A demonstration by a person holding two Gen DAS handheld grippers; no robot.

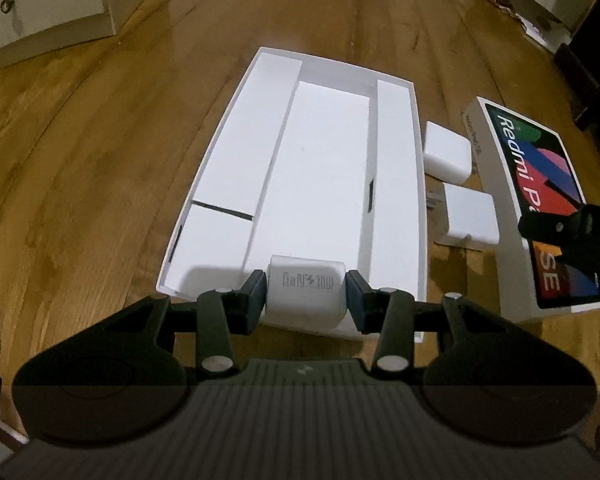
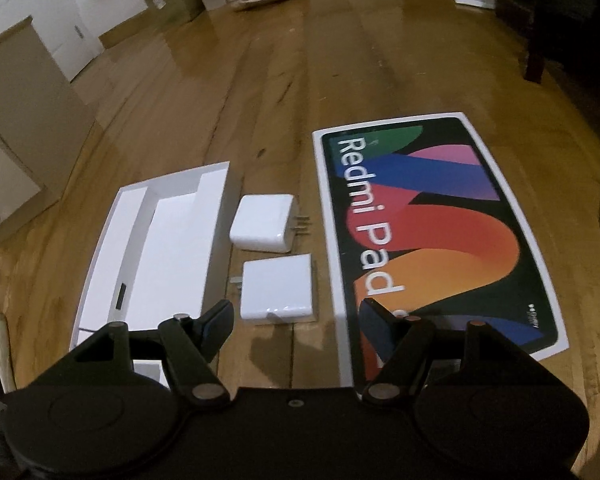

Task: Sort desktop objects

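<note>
Left claw point(image 1: 306, 294) clamps GaN charger point(image 1: 306, 292) over tray's point(image 1: 418, 184) near edge.

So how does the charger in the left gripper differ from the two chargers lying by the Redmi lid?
The GaN charger is clamped in the left gripper over the white tray; the far charger and near charger lie loose on the floor. The GaN charger shows printed lettering; their top faces look blank. All three are white blocks.

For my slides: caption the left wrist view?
Left gripper holds a charger over the tray.
</note>
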